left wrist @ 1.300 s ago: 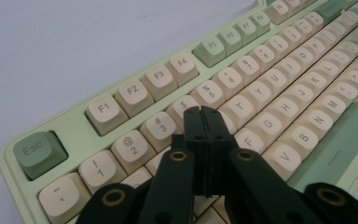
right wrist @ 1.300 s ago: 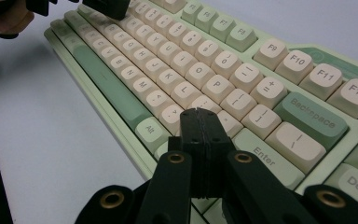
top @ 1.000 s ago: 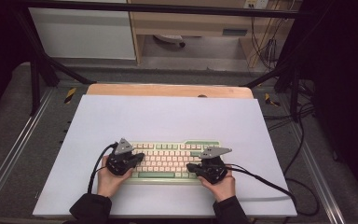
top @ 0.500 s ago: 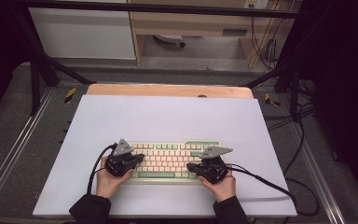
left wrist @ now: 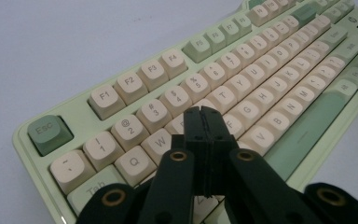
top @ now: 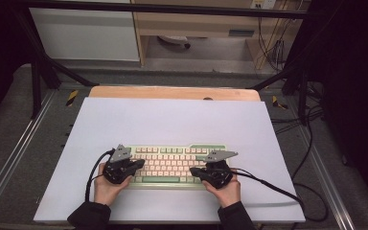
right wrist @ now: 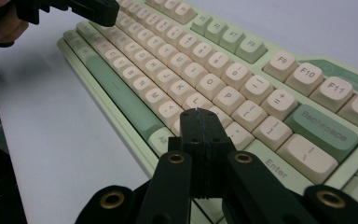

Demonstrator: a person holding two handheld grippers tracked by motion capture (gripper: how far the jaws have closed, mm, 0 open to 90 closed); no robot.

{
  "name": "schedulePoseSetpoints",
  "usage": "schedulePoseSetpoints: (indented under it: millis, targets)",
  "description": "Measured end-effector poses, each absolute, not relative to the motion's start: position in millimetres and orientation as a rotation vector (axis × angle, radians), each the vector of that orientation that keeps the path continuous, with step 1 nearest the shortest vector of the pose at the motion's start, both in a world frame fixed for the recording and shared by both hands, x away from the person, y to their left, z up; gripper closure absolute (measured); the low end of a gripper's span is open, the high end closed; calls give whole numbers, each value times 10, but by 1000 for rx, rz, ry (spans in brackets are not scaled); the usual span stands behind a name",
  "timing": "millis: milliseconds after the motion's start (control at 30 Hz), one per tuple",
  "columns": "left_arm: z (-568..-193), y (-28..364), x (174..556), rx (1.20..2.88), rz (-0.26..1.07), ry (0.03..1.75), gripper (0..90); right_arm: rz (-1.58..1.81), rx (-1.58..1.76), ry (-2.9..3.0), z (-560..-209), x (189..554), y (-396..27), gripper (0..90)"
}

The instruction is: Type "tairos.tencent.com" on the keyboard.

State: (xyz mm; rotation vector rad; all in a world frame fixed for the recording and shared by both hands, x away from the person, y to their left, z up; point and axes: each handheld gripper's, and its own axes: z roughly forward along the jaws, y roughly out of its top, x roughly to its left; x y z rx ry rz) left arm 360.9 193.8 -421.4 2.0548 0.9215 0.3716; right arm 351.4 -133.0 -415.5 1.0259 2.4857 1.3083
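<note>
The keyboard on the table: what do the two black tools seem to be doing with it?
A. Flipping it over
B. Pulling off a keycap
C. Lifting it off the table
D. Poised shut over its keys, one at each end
D: the keyboard lies flat on the white table, with the left tool and right tool closed over its keys, holding nothing.

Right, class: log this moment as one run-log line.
left gripper: shut, over keyboard left | right gripper: shut, over its right | nothing held

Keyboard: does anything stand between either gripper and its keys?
Nothing visible. The left gripper and right gripper, fingers shut, sit directly over the keyboard keys on the bare white table.
</note>
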Motion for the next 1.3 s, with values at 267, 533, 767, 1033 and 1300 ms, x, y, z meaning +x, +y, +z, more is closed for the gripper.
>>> schedulePoseSetpoints:
  millis: [267, 533, 767, 1033, 1300]
  targets:
    - [-4214, 2013, 3548, 2048, 369, 921, 900, 1311, 1015, 2502, -4146, 3505, -1240, 900]
    - [-4216, 2102, 3498, 2043, 367, 921, 900, 1309, 1001, 2521, -4152, 3521, -1126, 900]
    - [-4228, 2185, 3482, 2035, 370, 937, 900, 1308, 989, 2535, -4153, 3538, -999, 900]
    - [-4239, 2234, 3475, 2028, 367, 946, 900, 1326, 964, 2546, -4153, 3584, -767, 900]
    - [-4248, 2230, 3483, 2028, 362, 946, 900, 1320, 973, 2553, -4227, 3639, -623, 900]
